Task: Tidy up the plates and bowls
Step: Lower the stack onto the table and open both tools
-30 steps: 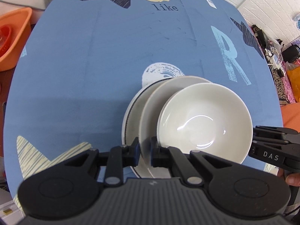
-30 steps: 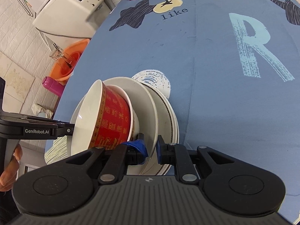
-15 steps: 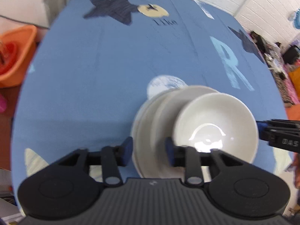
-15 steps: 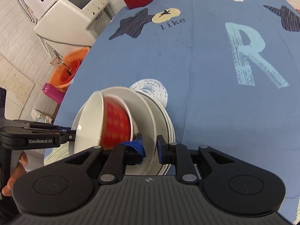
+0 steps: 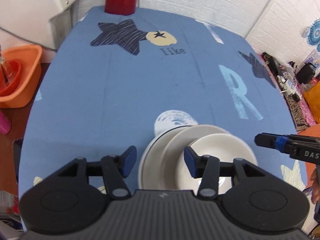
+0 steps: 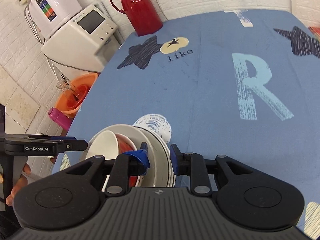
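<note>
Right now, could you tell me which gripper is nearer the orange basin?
Left. The left gripper is on the side of the plates toward the basin; the right gripper is on their far side, farther away.

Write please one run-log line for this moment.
left gripper: open, off stack | right gripper: open, straddling plates rim | bowl: on plates | tablecloth

"like", "R" on tablecloth; "GenRobot.AI" on left hand-held gripper

Blue-clothed table: stacked plates, red thermos.
</note>
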Action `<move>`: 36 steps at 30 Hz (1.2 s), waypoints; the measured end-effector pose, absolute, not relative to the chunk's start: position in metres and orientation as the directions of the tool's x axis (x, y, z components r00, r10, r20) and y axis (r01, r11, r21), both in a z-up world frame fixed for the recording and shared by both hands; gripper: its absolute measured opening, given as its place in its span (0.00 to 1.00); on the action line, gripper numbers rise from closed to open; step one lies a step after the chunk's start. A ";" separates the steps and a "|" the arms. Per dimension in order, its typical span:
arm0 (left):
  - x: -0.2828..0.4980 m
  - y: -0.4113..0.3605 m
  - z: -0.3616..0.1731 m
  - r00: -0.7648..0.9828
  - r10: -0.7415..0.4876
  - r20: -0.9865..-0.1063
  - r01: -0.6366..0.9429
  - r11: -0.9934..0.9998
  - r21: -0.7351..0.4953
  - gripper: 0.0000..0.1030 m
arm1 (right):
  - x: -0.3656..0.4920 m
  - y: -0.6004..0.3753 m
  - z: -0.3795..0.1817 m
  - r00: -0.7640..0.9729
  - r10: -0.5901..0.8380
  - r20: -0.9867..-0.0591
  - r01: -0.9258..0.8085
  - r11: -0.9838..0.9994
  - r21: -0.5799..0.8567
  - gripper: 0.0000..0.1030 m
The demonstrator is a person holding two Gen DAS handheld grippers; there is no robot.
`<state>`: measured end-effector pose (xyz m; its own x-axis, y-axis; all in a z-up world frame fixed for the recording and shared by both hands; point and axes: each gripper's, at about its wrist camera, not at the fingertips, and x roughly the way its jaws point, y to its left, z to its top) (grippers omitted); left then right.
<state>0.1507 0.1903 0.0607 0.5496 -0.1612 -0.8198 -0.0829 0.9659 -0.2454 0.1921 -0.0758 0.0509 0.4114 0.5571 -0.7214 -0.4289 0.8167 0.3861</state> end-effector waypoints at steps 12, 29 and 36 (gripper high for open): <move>0.154 0.170 0.089 0.609 -0.163 -0.776 -0.054 0.968 -0.246 0.49 | 0.167 -0.061 0.081 0.394 0.625 -0.674 -0.549 0.749 0.373 0.10; 0.154 0.153 0.094 0.618 -0.184 -0.764 -0.002 0.972 -0.236 0.49 | 0.175 -0.054 0.052 0.338 0.557 -0.758 -0.541 0.774 0.328 0.15; 0.157 0.139 0.099 0.675 -0.140 -0.724 -0.005 0.981 -0.194 0.51 | 0.179 -0.068 0.081 0.446 0.529 -0.722 -0.536 0.804 0.258 0.16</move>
<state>0.1574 0.1394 0.0993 0.6754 -0.1398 -0.7241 -0.0047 0.9810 -0.1938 0.1786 -0.0680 0.0807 0.4459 0.5291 -0.7220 -0.5362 0.8037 0.2578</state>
